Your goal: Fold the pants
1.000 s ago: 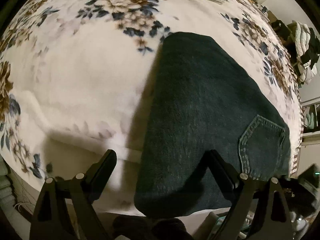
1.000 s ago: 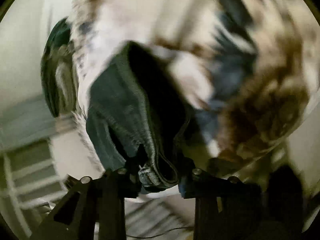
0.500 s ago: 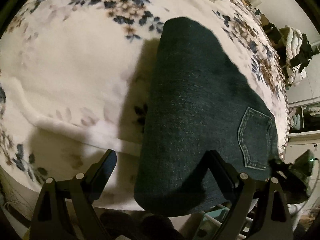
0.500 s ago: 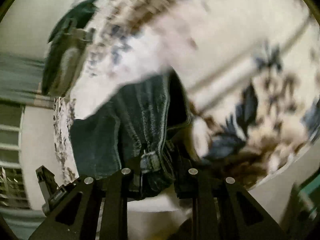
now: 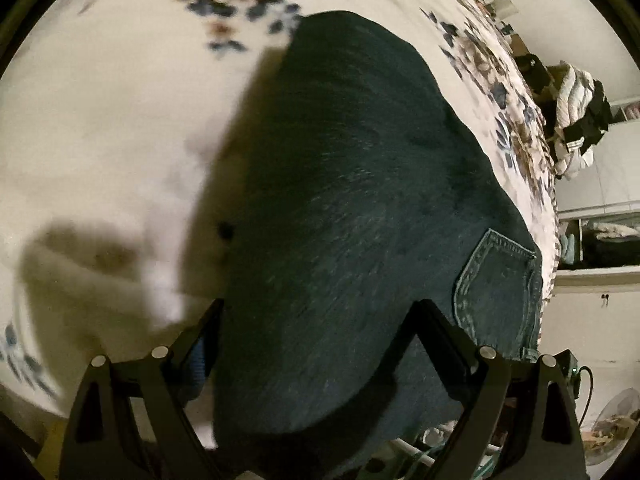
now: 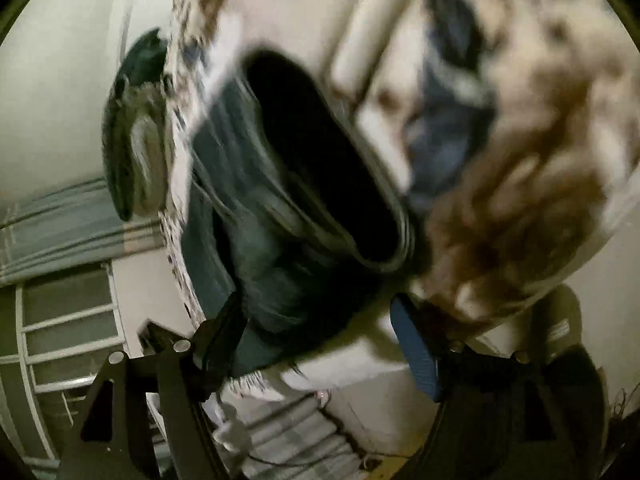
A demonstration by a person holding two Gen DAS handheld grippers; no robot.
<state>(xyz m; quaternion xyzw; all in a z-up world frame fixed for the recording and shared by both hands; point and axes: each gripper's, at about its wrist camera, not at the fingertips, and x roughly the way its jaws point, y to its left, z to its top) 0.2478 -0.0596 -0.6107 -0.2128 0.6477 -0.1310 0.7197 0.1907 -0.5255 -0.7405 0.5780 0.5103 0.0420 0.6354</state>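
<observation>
Left wrist view, nearest first: left tongs [image 5: 316, 320] spread wide, both black fingers apart, nothing clamped between them. The near rounded fold of the pants [image 5: 360, 200] lies between and partly over the two fingers; contact between fingers and cloth cannot be judged. The pants are dark denim, folded, and lie on the bed's floral blanket [image 5: 112, 128], running away from the camera. Back pocket [image 5: 496, 284] with pale stitching faces up, on the right side of the fold near the bed edge. Past the denim, blue and brown flower print on cream cloth; frame is motion-blurred here. Far right, beyond the bed: a heap of light and dark clothes [image 5: 576, 116] and white shelving [image 5: 600, 240].

Right wrist view, nearest first: right tongs [image 6: 320, 340] also spread, fingers wide apart and released; blue pad visible on the right finger [image 6: 416, 344]. The pants [image 6: 280, 216] sit between and just beyond the fingers, a thick stitched band curling around a dark opening. Heavy blur. Blanket [image 6: 520, 152] fills the right and top of frame. Far left: a dark green object [image 6: 132, 128] at the bed edge, a wall, and white shelf rails [image 6: 68, 320].
</observation>
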